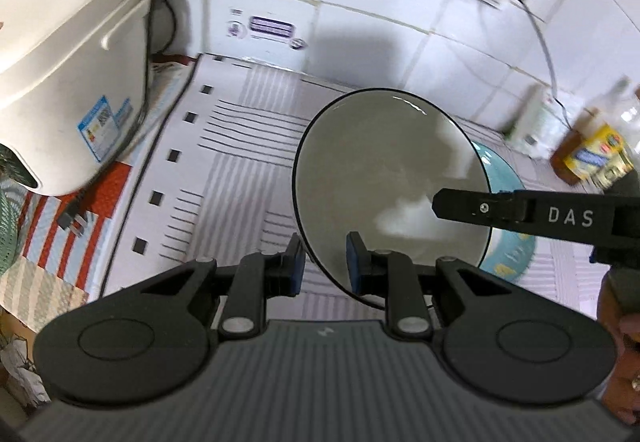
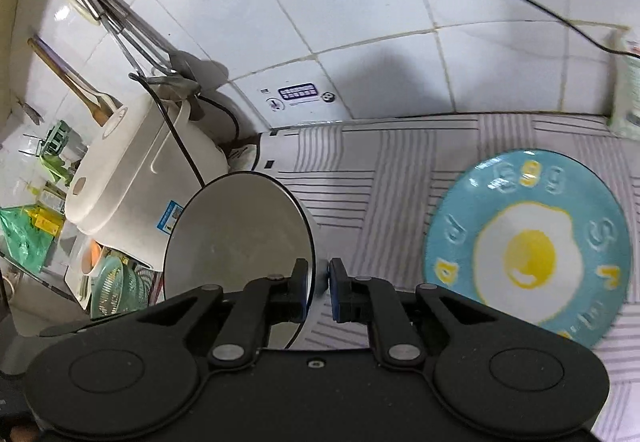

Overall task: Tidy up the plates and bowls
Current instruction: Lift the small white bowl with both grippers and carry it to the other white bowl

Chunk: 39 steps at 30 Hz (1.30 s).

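A grey bowl with a dark rim [image 1: 380,178] is held tilted above the striped mat. My right gripper [image 2: 319,284] is shut on the bowl's rim [image 2: 240,242]; its finger [image 1: 500,212] reaches in from the right in the left wrist view. My left gripper [image 1: 325,260] is open, its pads standing either side of the bowl's near rim without clamping it. A blue plate with a fried-egg picture [image 2: 528,254] lies flat on the mat, partly hidden behind the bowl in the left wrist view [image 1: 508,242].
A white rice cooker [image 1: 64,82] stands at the left with its plug [image 1: 74,220] on the mat. Bottles and a jar [image 1: 592,150] stand at the right by the tiled wall. A dish rack with green items [image 2: 116,290] lies far left.
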Available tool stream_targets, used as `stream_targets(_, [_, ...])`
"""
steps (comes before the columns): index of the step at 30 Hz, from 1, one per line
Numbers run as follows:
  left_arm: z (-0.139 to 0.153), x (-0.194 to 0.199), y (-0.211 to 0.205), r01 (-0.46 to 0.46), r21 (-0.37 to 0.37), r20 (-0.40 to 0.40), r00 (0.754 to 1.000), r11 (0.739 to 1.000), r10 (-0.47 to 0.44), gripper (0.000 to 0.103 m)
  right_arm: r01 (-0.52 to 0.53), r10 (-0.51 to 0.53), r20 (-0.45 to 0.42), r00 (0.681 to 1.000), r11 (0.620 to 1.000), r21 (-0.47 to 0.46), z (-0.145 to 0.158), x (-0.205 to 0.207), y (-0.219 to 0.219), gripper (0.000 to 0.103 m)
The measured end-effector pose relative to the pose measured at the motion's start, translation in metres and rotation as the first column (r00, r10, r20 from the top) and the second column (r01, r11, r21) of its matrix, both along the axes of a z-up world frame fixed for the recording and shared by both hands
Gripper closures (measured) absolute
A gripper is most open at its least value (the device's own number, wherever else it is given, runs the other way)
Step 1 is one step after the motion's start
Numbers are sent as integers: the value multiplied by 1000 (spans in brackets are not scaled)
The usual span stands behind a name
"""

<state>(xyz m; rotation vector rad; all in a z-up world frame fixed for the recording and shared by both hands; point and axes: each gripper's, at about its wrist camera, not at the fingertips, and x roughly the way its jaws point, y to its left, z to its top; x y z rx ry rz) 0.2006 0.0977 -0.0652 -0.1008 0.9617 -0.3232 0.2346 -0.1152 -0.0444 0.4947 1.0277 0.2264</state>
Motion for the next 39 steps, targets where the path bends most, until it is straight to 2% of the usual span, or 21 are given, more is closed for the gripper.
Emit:
stream_targets(8, [5, -28, -35, 88, 45, 6, 996, 995, -88, 82, 17, -17, 24, 1000, 1000, -13, 7, -40, -28, 88])
stream_targets(21, [11, -71, -83, 236, 35, -38, 971, 971, -235, 83, 34, -28, 56, 998, 994, -101, 27, -104, -66, 88])
stream_targets(27, [-1, -85, -99, 287, 48, -89, 955, 957, -282, 82, 49, -41, 74, 996, 993, -109, 17, -139, -78, 87])
stream_targets(39, [-26, -91, -116, 312, 86, -167, 941, 946, -295, 82, 112, -98, 132, 986, 989, -98, -15, -181, -82, 86])
